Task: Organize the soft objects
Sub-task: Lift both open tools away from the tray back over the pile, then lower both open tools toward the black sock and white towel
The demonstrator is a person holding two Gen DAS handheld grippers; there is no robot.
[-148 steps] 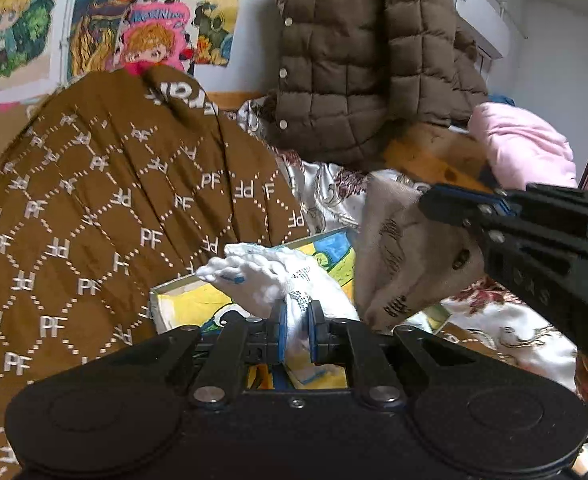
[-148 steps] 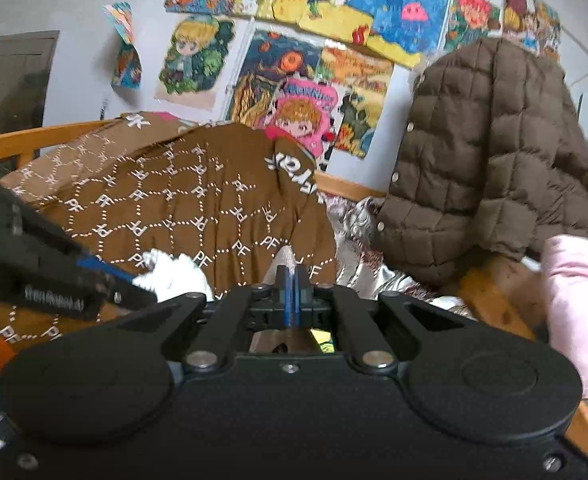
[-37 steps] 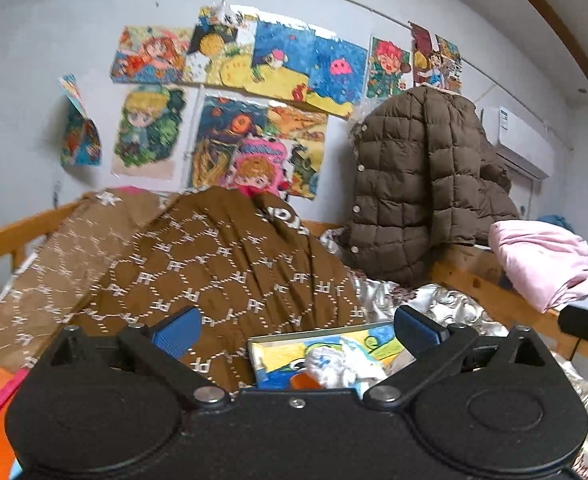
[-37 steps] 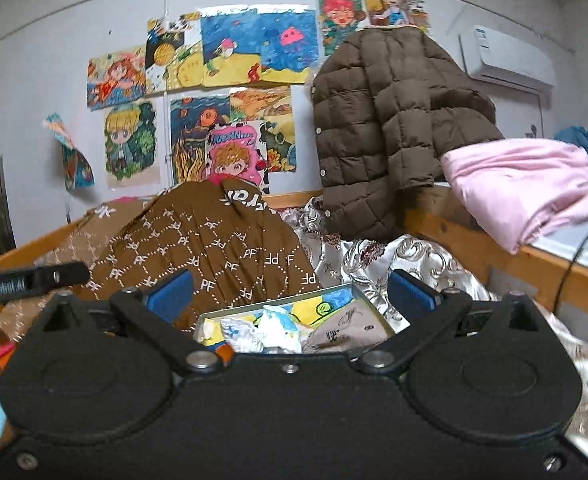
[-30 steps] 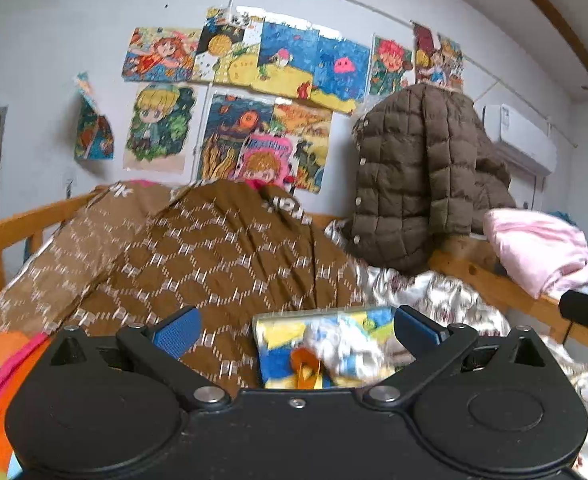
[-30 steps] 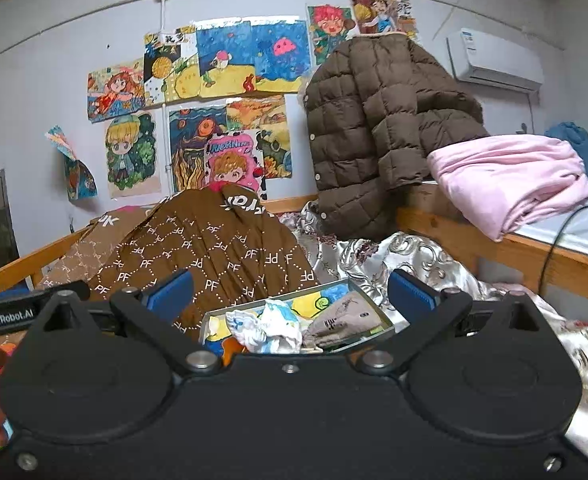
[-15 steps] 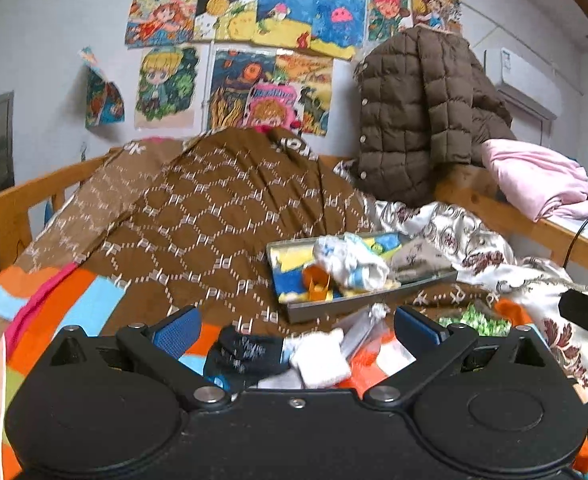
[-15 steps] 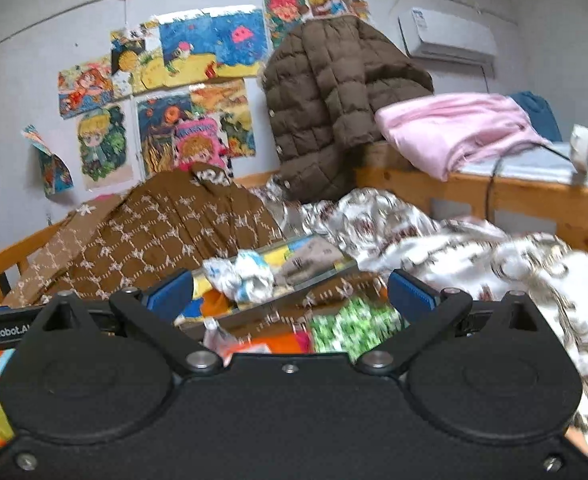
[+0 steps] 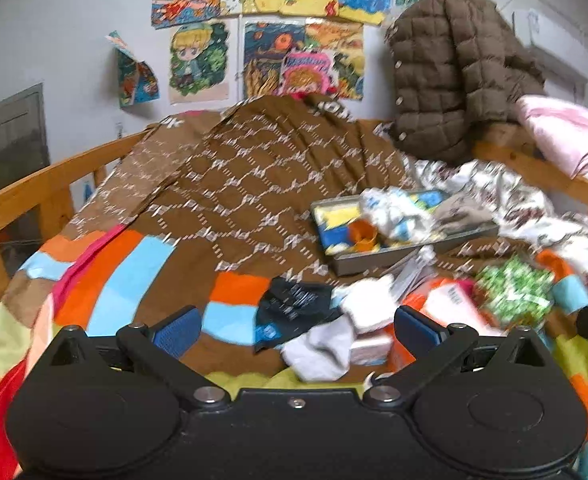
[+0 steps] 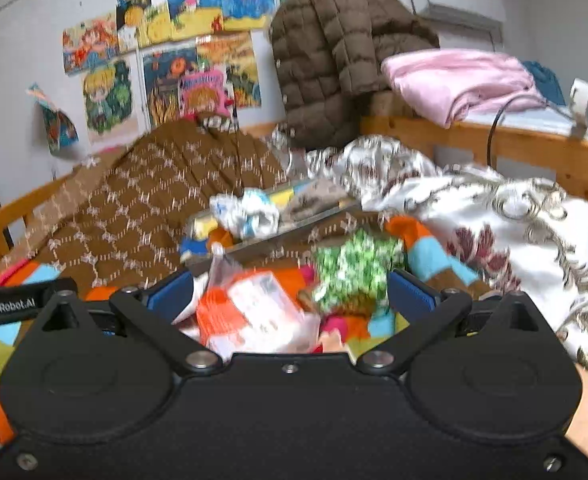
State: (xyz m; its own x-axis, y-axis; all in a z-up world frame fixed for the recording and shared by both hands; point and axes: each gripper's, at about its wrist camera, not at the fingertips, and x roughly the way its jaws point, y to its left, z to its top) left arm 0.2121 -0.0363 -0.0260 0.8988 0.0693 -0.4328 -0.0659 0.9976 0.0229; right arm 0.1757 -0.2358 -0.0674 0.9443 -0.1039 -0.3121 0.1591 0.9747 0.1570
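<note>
Both the left gripper (image 9: 296, 330) and right gripper (image 10: 290, 294) have their jaws spread wide, holding nothing. The socks (image 9: 326, 328), a crumpled black one and pale ones, lie heaped on the bed at 12 o'clock off the left gripper, with the tray (image 9: 410, 258) beyond at about 1 o'clock.

Even, soft daylight; no hard shadows or glare. Motion blur smears both views. Strong fisheye bending at edges.
</note>
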